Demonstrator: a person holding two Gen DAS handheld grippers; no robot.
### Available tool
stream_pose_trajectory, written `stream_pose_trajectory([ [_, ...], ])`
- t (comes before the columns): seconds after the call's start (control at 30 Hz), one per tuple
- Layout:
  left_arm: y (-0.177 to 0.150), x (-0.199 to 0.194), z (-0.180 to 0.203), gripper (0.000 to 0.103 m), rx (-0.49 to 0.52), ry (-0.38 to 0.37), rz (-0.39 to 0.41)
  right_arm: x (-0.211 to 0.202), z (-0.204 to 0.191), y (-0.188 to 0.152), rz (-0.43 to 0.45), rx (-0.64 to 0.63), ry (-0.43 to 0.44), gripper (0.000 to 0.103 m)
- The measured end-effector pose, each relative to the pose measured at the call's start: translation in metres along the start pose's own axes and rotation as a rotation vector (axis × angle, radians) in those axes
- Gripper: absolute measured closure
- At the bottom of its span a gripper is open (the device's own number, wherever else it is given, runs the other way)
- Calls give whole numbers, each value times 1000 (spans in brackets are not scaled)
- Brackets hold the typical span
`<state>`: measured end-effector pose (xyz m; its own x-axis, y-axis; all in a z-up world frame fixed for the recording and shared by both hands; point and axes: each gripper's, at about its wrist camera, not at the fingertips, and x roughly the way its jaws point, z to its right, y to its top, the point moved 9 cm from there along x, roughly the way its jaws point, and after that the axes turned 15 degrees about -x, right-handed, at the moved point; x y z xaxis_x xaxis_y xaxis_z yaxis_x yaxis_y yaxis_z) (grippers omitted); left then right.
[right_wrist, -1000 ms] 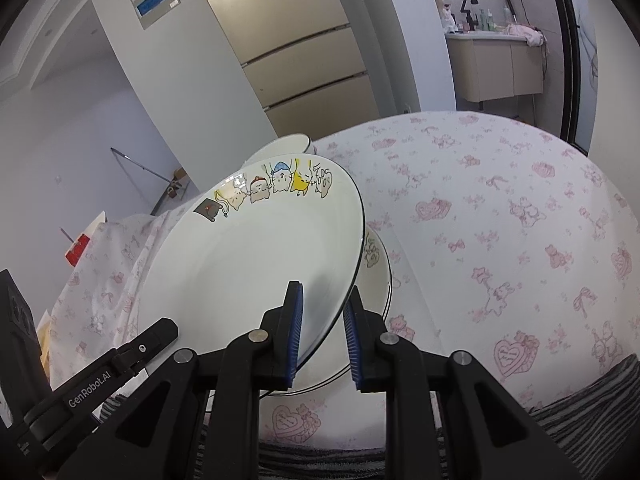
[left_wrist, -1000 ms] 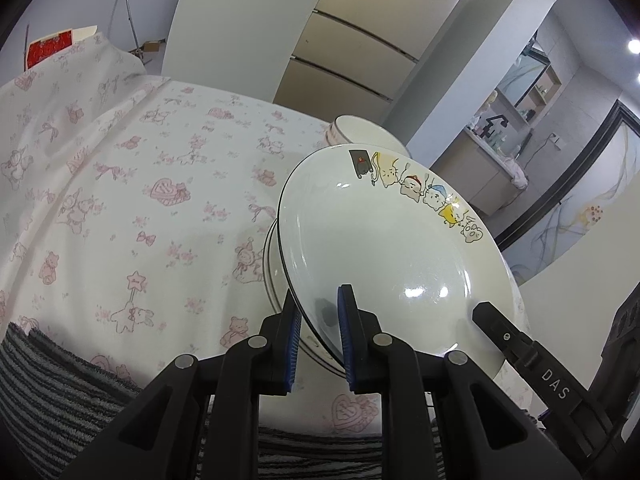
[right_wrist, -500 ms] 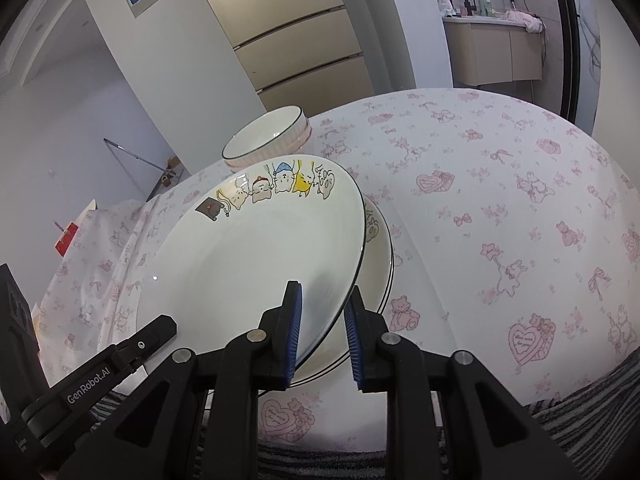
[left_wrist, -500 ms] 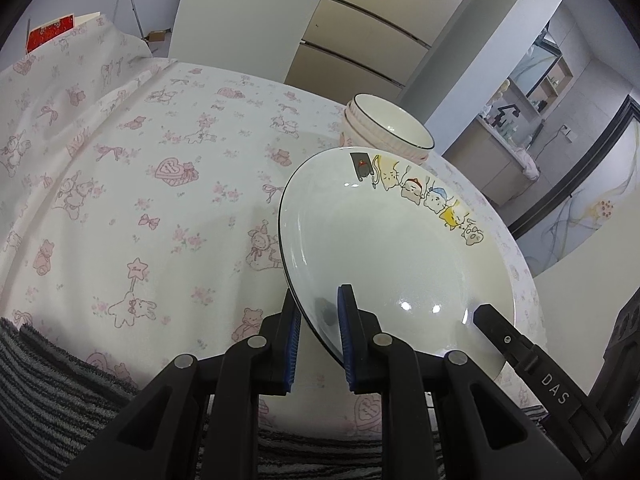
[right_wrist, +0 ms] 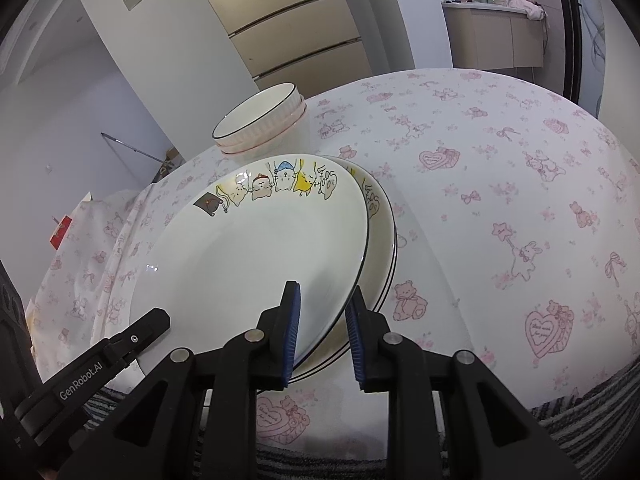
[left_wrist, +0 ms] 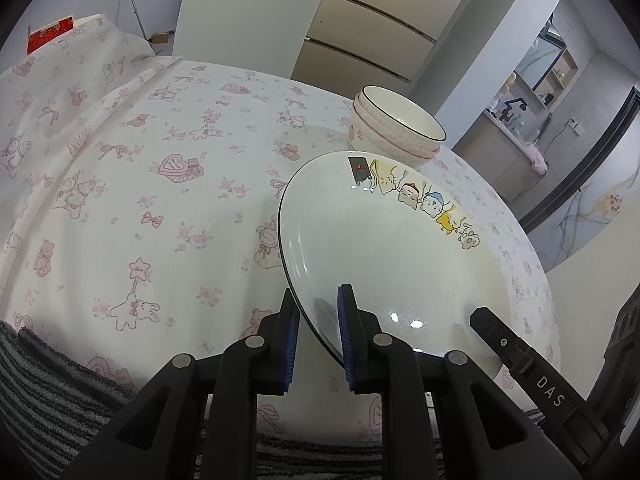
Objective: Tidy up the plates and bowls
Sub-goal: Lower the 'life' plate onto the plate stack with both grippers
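A white plate (left_wrist: pixel 380 248) with a row of cartoon cats on its far rim is held by both grippers, tilted slightly. My left gripper (left_wrist: pixel 318 320) is shut on its near left rim. My right gripper (right_wrist: pixel 322 320) is shut on the plate (right_wrist: pixel 248 248) at its near right rim. The plate sits just over a stack of matching plates (right_wrist: pixel 384 240), whose edges show under its right side; whether they touch I cannot tell. Stacked ribbed bowls (left_wrist: pixel 396 128) stand right behind the plates, also in the right wrist view (right_wrist: pixel 260 124).
The round table carries a white cloth with pink prints (left_wrist: pixel 160 200), bare to the left and to the right (right_wrist: pixel 500 200). A grey striped fabric (left_wrist: pixel 40 400) hangs at the near edge. A beige cabinet (left_wrist: pixel 360 32) stands behind the table.
The held plate has come down toward the stack with both grippers. The bowls have come into view behind it. In the left wrist view the lower plates are now hidden under it.
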<state>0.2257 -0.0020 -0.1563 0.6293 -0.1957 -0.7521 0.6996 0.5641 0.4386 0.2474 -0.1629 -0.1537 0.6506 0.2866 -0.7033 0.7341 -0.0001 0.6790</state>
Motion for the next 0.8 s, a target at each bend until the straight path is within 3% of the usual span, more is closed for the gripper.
stream_pose_trajectory([
  [0.8, 7, 8, 2, 82, 16, -30, 54, 13, -1, 4, -29, -43, -41, 79],
])
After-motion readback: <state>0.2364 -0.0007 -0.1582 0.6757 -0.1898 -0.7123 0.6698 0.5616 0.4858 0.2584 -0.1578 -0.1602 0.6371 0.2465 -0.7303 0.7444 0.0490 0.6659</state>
